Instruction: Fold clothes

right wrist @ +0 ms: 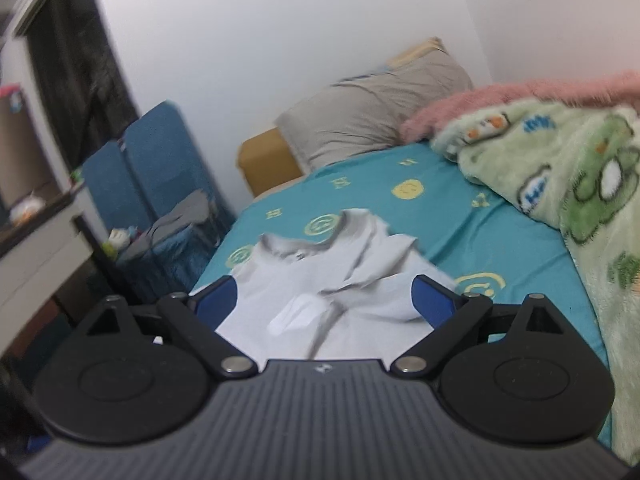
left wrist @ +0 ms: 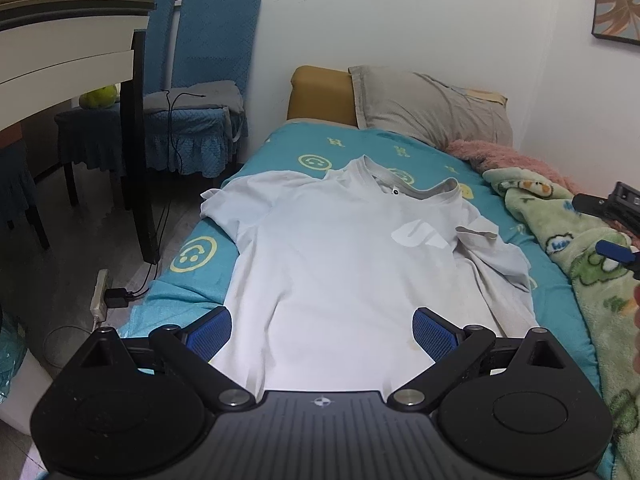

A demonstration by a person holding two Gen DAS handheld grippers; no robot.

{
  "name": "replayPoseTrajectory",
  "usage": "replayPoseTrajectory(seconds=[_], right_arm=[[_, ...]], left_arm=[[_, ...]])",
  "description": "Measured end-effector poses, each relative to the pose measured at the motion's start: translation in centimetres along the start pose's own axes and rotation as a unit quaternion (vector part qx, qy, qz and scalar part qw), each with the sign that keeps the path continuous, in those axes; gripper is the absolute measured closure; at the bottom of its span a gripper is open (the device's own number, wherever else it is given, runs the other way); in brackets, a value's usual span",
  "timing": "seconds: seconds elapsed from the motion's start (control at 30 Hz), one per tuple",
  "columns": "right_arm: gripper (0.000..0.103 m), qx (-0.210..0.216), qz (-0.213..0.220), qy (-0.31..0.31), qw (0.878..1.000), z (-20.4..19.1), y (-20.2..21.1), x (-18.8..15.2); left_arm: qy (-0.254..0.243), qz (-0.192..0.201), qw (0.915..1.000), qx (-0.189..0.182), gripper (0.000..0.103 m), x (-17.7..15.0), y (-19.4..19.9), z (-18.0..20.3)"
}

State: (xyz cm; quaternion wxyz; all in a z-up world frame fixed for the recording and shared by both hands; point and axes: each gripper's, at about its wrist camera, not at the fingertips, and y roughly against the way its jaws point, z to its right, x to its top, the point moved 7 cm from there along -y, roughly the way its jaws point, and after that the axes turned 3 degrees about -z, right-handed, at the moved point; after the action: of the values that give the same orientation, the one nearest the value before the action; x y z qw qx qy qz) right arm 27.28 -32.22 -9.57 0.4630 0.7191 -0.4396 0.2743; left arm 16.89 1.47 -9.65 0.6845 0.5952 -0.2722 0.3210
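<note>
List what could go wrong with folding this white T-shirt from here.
1. The white T-shirt has its right sleeve bunched and turned over; folding now would likely trap those creases.
2. Its left edge reaches the side of the bed; a pull could slide it toward the floor.
3. The green blanket lies close beside the shirt, so the open right gripper might snag it. The left gripper is open too.

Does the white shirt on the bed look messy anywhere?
Yes. The white T-shirt lies mostly flat, but one sleeve, toward the green blanket, is bunched and twisted instead of spread out. Both grippers are open, touching nothing.
</note>
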Motion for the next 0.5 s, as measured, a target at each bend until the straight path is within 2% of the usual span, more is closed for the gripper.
replayPoseTrajectory(seconds=[0.07, 0.13, 0.23, 0.3, 0.37, 0.5], right_arm=[[0.009, -0.008, -0.005, -0.018, 1.000, 2.6, -2.0, 0.4], [0.025, -0.017, -0.013, -0.035, 0.999, 5.0, -4.0, 0.6], [0.027, -0.023, -0.023, -0.074, 0.997, 8.0, -6.5, 0.2], [0.027, -0.017, -0.028, -0.074, 0.997, 8.7, -8.0, -0.2], [0.027, -0.006, -0.034, -0.047, 0.998, 8.3, -9.5, -0.5], [0.027, 0.035, -0.055, 0.058, 0.996, 5.3, -12.7, -1.4]], left_arm=[[0.004, -0.004, 1.0000, -0.002, 0.005, 0.0, -0.4, -0.1], [0.011, -0.011, 0.9999, -0.007, 0.005, 0.0, -1.0, -0.1], [0.022, -0.025, 0.9993, -0.016, 0.005, 0.1, -2.2, -0.1], [0.031, -0.035, 0.9987, -0.022, 0.005, 0.1, -3.1, 0.0], [0.037, -0.043, 0.9980, -0.028, 0.005, 0.1, -4.1, 0.2], [0.028, -0.056, 0.9976, -0.027, 0.005, -0.2, -5.7, 0.7]])
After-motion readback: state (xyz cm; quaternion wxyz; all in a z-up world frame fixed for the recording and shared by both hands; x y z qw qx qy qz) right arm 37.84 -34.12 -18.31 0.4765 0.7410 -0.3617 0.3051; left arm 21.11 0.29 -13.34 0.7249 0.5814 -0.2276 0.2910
